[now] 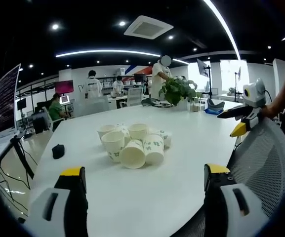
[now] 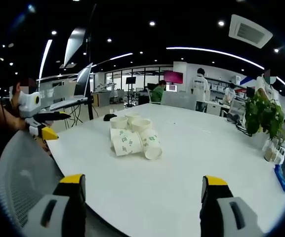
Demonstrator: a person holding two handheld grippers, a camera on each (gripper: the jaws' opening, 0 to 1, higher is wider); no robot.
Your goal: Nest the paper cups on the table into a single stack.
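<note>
Several white paper cups (image 1: 132, 143) with green print huddle in a loose cluster in the middle of the white table (image 1: 147, 192). Some stand upright, others lie on their sides. In the left gripper view, my left gripper (image 1: 144, 170) is open, short of the cluster, with nothing between its jaws. My right gripper (image 1: 229, 123) comes in from the right, also open, held over the table's edge. The right gripper view shows the cups (image 2: 132, 136) ahead of my open right gripper (image 2: 143, 180), with the left gripper (image 2: 61, 127) off to the left.
A mesh chair back (image 1: 265, 158) (image 2: 19, 173) stands close by the table edge. A potted plant (image 1: 178, 90) (image 2: 263, 113) and a small black object (image 1: 58, 150) (image 2: 110, 117) sit on the table. People work at desks behind.
</note>
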